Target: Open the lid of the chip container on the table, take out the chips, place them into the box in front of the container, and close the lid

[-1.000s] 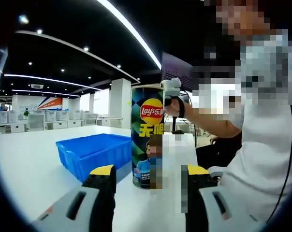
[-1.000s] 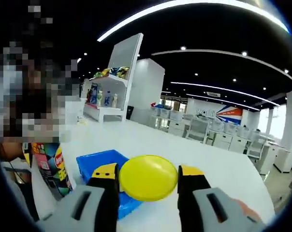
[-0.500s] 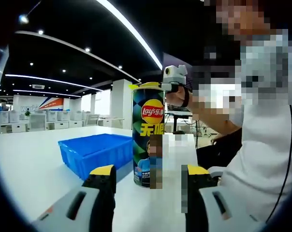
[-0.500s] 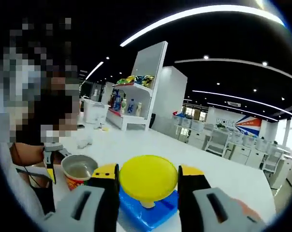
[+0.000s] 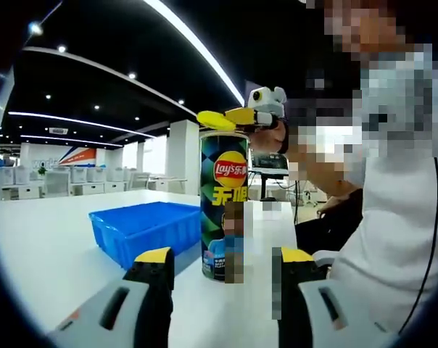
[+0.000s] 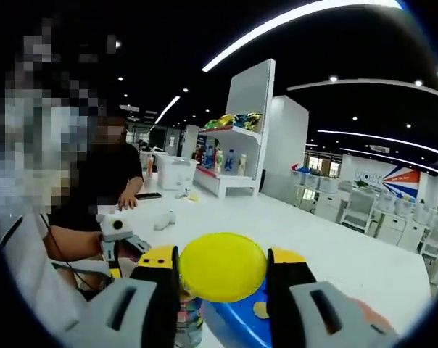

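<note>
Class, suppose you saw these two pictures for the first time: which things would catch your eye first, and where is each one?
The yellow lid stands out, clamped between the right tongs; in the left gripper view it hangs just above the can. That tall chip can stands upright on the white table, ahead of the open left tongs. Beside it sits a bright blue box.

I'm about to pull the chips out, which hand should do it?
Probably the left. The left tongs are open and empty, facing the chip can. The right tongs are shut on the yellow lid, just above the can.
</note>
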Demonstrator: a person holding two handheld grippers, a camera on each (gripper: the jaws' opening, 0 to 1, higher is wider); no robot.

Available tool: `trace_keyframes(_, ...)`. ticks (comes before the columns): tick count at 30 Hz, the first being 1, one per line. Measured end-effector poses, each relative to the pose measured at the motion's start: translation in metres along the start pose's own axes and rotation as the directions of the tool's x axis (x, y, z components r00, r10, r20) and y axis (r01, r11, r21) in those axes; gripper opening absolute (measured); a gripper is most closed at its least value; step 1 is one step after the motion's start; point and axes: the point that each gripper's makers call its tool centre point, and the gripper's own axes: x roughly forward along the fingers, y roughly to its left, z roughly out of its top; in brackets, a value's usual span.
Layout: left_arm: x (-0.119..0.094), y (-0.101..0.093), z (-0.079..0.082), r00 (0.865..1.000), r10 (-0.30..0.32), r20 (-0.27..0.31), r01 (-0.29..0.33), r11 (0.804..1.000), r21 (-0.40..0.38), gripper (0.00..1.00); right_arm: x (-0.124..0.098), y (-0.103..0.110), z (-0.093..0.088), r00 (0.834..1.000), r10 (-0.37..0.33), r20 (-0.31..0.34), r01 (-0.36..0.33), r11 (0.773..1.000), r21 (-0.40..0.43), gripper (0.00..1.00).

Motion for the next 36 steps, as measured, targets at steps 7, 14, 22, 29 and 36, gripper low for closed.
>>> trace_keyframes(7, 0.0, 0.0, -0.001, 1.0, 0.008, -0.008, -0.008, 1.0, 0.0, 0.56, 0.006, 0.016, 0.001, 0.999, 0.035, -0.005, -0.035, 0.999, -0.026, 0.47)
trace_keyframes(14, -0.002, 0.002, 0.001, 1.0, 0.012, -0.005, -0.012, 1.0, 0.005, 0.56, 0.011, 0.035, -0.009, 0.992, 0.123, -0.039, -0.122, 0.992, 0.033, 0.48)
trace_keyframes(22, -0.003, 0.003, 0.0, 1.0, 0.015, -0.007, -0.015, 1.0, 0.004, 0.56, 0.016, 0.044, -0.023, 0.98, 0.174, -0.096, -0.17, 0.985, 0.042, 0.48)
trace_keyframes(29, -0.004, 0.003, -0.001, 1.0, 0.013, -0.009, -0.013, 1.0, 0.0, 0.56, 0.017, 0.04, -0.029, 0.979, 0.169, -0.111, -0.166, 0.985, 0.042, 0.48)
trace_keyframes(36, -0.003, 0.002, -0.003, 1.0, 0.015, -0.007, -0.015, 1.0, -0.004, 0.56, 0.019, 0.042, -0.032, 0.977, 0.181, -0.114, -0.177, 0.983, 0.044, 0.48)
